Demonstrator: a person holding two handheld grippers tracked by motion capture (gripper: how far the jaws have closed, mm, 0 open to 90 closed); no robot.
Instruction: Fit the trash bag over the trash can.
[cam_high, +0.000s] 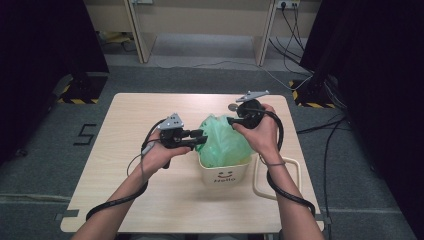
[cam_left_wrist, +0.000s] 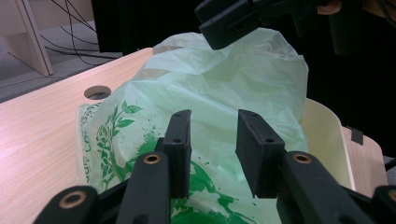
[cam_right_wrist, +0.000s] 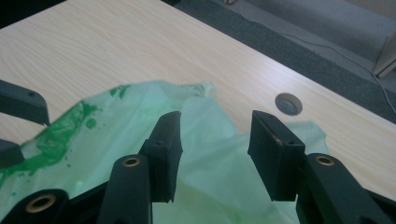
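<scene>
A pale green plastic bag (cam_high: 222, 142) with a darker green leaf print bulges out of a small cream bin (cam_high: 225, 176) that has a smiley face and "Hello" on its front. My left gripper (cam_high: 202, 136) is at the bag's left side, pointing right. In the left gripper view its jaws (cam_left_wrist: 214, 116) stand apart in front of the bag (cam_left_wrist: 210, 88), not pressing it. My right gripper (cam_high: 231, 120) is at the bag's upper right, pointing left. Its jaws (cam_right_wrist: 217, 119) are open over the crumpled top of the bag (cam_right_wrist: 205, 158). The right gripper (cam_left_wrist: 233, 23) also shows above the bag in the left gripper view.
The bin stands near the middle of a light wooden table (cam_high: 150, 195). A cream loop-shaped piece (cam_high: 296, 181) lies just right of it. A round cable hole (cam_right_wrist: 288, 103) sits behind the bag. Cables run over the floor to the right of the table.
</scene>
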